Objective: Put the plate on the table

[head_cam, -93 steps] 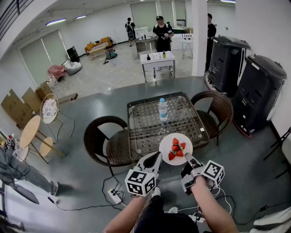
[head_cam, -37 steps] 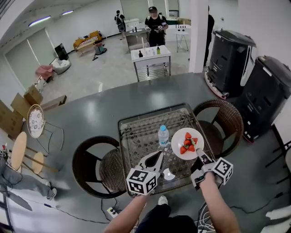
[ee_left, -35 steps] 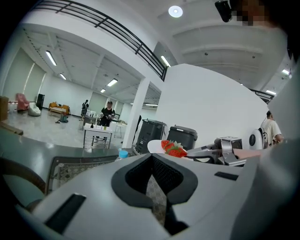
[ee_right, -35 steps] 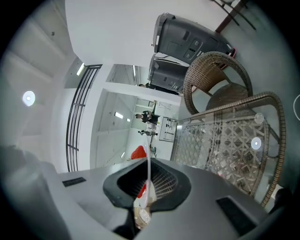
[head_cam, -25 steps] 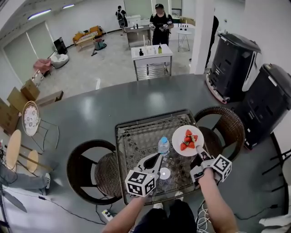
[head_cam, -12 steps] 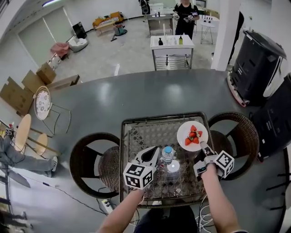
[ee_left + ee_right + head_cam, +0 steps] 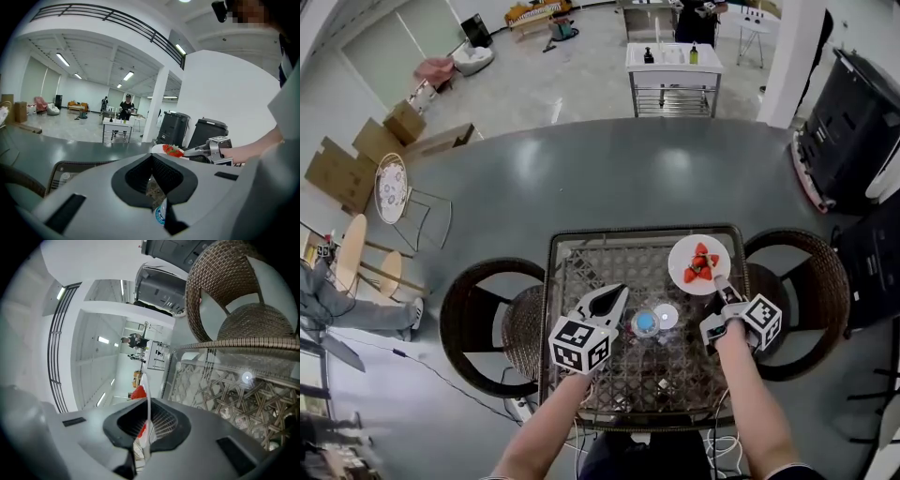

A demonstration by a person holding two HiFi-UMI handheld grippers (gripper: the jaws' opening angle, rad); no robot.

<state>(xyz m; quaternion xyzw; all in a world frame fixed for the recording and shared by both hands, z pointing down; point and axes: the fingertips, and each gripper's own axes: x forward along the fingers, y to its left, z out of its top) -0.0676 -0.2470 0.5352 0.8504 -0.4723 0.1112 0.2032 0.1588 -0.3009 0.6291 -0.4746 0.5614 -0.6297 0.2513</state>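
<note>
two jaws of the right gripper [image 7: 718,285] are clamped on the near rim of the white plate [image 7: 679,255]. the plate carries red strawberries [image 7: 697,268] and sits roughly level over the far right corner of the glass-topped wicker table [image 7: 581,272]; whether it touches the glass cannot be told. the left gripper [image 7: 609,298] hovers over the table's middle, its jaw tips together with nothing between them. a water bottle [image 7: 645,323] stands upright on the table between the two grippers. one wicker chair [image 7: 478,319] stands at the table's left side, another chair [image 7: 811,291] at its right.
</note>
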